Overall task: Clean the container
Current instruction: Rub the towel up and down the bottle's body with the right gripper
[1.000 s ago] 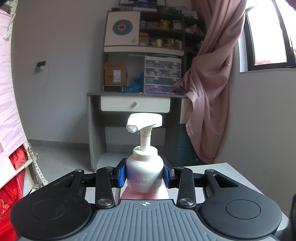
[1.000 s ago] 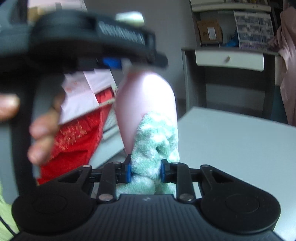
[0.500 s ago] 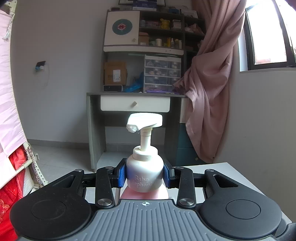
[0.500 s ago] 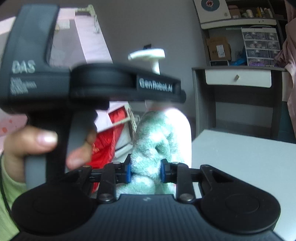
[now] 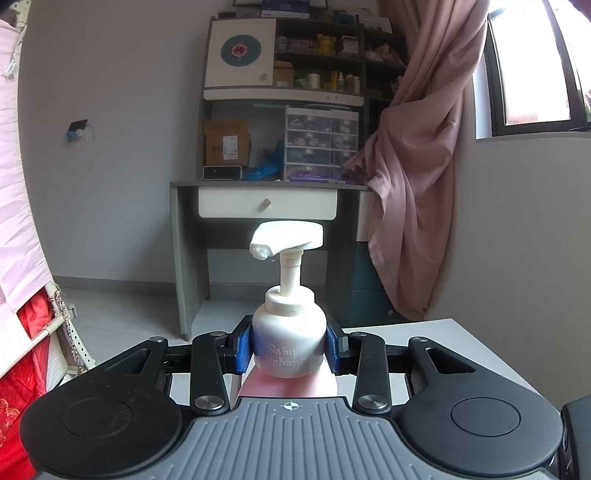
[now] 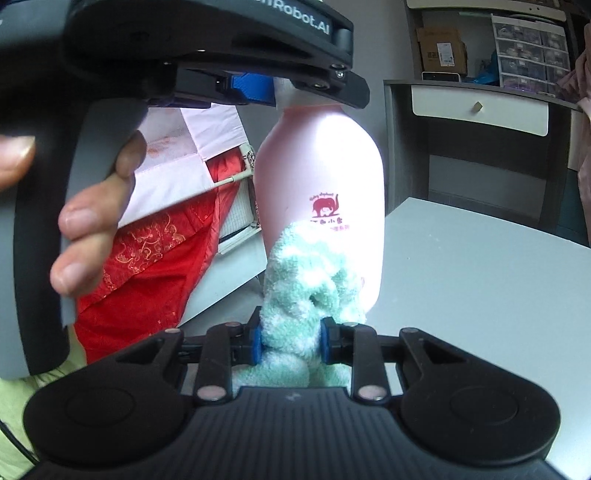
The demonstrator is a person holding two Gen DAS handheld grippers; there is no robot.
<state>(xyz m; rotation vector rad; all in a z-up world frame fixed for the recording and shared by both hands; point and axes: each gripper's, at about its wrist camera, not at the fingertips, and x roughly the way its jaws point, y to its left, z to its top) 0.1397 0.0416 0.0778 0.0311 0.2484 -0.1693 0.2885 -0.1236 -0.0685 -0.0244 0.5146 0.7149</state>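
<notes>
Cloth (image 6: 310, 291) slid down upright bottle (image 6: 325, 177), pump up.

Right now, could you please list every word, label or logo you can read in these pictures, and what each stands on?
"Baby elephant", raised on the white shoulder of the pink pump bottle.
"Robot.AI", cut off at the left, on the black left gripper.
Red elephant logo on the bottle: lettering too blurred.
Brown cardboard box label: too small.

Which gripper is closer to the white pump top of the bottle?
Left. The left gripper is clamped on the pump bottle's white neck, just under the pump head. The right gripper holds a green cloth low against the pink body.
</notes>
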